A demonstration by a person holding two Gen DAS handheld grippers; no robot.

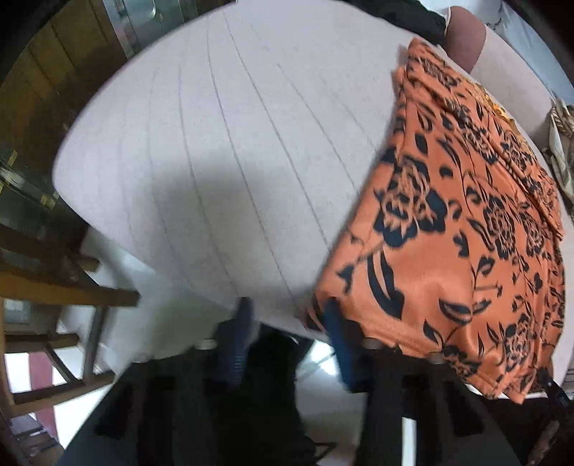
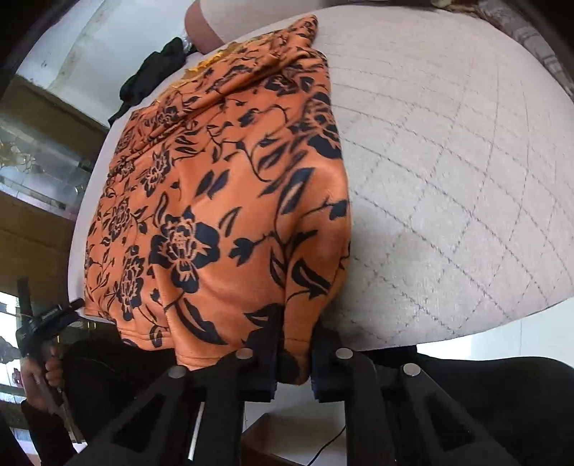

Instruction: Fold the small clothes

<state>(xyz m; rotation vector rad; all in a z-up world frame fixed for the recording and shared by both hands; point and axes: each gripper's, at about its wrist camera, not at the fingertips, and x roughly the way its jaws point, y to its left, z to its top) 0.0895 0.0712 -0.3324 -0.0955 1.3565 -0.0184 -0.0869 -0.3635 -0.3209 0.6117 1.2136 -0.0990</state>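
Note:
An orange garment with a black flower print (image 1: 466, 222) lies on a pale quilted surface (image 1: 222, 150), its near edge hanging over the front. In the right wrist view the garment (image 2: 215, 200) fills the left half. My right gripper (image 2: 292, 344) is shut on the garment's near hem, with cloth bunched between the fingers. My left gripper (image 1: 288, 322) is open at the surface's front edge, just left of the garment's near corner, with nothing between its blue fingers (image 1: 244, 315). The left gripper also shows at the far left of the right wrist view (image 2: 46, 319).
A dark cloth (image 2: 150, 75) lies at the far edge behind the garment. A pink cushion (image 1: 466, 32) stands at the back. A beige bundle (image 1: 559, 150) sits to the right. Wooden chair frames (image 1: 53, 286) and a glass cabinet (image 2: 39, 168) stand beside the surface.

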